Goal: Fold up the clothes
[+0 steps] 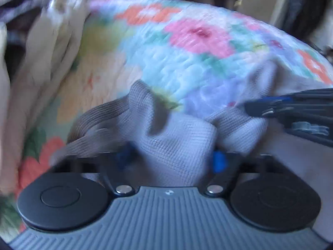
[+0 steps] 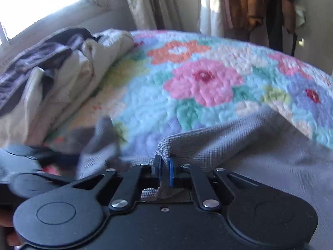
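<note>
Both grippers on the grey knit, bed open beyond

Grey waffle-knit cloth fills the space right in front of both cameras. Nearest in the right wrist view, the right hand-held gripper (image 2: 165, 171) is pinched nearly closed on a folded edge of the grey garment (image 2: 239, 145), the blue pads pressing the cloth from both sides; a small tail of knit hangs down behind them. That grip sits on a corner or hem, probably so the edge can be lifted and carried over as a fold. In the left wrist view, the left hand-held gripper (image 1: 172, 160) stands about half open with a bunched hump of the same grey garment (image 1: 177, 139) between its fingers; blur hides whether the pads actually press it, so I cannot tell if it holds. A ribbed band, likely a cuff or waistband, trails off to its left. The other gripper shows at the right edge of that view, so the two hands work just beside each other on one piece.

Beyond the garment, the floral quilt (image 2: 197, 79) on the bed lies flat and bare across the middle and right, good room for spreading and folding. On the left, a heap of cream and dark clothes (image 2: 62, 66) crowds that side. The far bed edge meets curtains and hanging clothes, so folds are best kept toward the centre.
</note>
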{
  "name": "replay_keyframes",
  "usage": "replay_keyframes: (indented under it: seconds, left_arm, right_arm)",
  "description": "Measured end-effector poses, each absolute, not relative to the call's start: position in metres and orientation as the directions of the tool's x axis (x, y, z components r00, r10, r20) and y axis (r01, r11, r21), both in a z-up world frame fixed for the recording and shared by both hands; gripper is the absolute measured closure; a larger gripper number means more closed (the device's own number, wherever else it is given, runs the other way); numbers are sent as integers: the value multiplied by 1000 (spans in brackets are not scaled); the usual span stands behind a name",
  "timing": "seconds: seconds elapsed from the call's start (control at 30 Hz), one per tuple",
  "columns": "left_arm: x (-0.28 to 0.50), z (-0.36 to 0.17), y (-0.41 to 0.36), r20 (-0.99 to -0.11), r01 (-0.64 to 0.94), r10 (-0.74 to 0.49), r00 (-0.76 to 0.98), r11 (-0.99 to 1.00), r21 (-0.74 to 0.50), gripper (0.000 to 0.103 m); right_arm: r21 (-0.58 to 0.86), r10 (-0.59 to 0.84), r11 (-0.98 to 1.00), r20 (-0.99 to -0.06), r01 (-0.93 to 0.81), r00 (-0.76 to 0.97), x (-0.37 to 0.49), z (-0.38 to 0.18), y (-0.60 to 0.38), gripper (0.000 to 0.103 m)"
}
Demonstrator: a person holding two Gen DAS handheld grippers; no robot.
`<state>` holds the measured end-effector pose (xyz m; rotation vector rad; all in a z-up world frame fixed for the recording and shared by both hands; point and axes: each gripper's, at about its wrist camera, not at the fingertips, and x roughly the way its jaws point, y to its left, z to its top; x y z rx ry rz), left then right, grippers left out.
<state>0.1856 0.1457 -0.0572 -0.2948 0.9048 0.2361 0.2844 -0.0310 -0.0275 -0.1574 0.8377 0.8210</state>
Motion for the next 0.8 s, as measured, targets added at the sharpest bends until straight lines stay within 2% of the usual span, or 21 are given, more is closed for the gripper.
replay_keyframes:
  seconds: [0.03,0.1,0.2,0.23,0.27,0.3,0.37,0.4,0.43,0.53,0.63,0.67,0.7,0.73,0.8]
  left_arm:
    - [185,-50,152,-775,-341,70,628,920,-192,90]
    - [181,-27,160,-690,-369,129,713,905,-212,93]
    - [173,7,156,-473,-395,324,819,917,-57,92]
    - [177,9,157,-452,-424,379,807,906,2,83]
    - [183,6,160,-460,-442,410,787,896,42,70]
    - [187,1,165,-477,-452,422,771,890,55,67]
    - [188,-12,180,-530,-480,428,732,876,46,54]
    - [187,-19,188,-559,-496,431,708,868,41,51]
    - [184,-25,197,-580,-507,426,694,862,26,48]
    - [164,-42,219,-597,-486,337,728,868,-103,30]
    - [158,-64,233,-651,-472,261,713,865,-170,29]
    - [159,-72,235,-674,-465,236,700,867,-180,25]
    - [161,-78,236,-694,-464,216,687,866,-189,21]
    - [161,-84,236,-705,-462,206,679,865,-193,17]
    - [159,-87,228,-684,-457,227,693,873,-174,18]
  right_arm:
    - [162,586,688,-699,-708,410,284,-23,-26,96]
    - [109,590,687,-660,-718,464,282,-13,-17,96]
    - [101,659,663,-548,-742,515,287,4,-6,96]
    - [128,675,665,-525,-736,518,295,5,-4,95]
    - [155,689,666,-502,-730,522,302,7,-2,93]
    - [168,662,700,-516,-694,543,311,7,-5,88]
    - [192,604,765,-547,-615,580,329,7,-12,70]
    - [202,573,794,-563,-573,595,339,7,-15,55]
    - [203,537,822,-589,-533,604,347,5,-21,51]
    - [214,497,843,-660,-493,564,371,-11,-42,51]
    - [203,427,883,-720,-423,547,388,-30,-59,50]
    - [216,420,889,-732,-403,536,393,-38,-64,48]
    - [228,414,895,-745,-383,523,397,-45,-69,39]
    - [240,406,901,-763,-362,504,401,-53,-72,34]
    - [250,413,894,-784,-372,464,399,-71,-74,34]
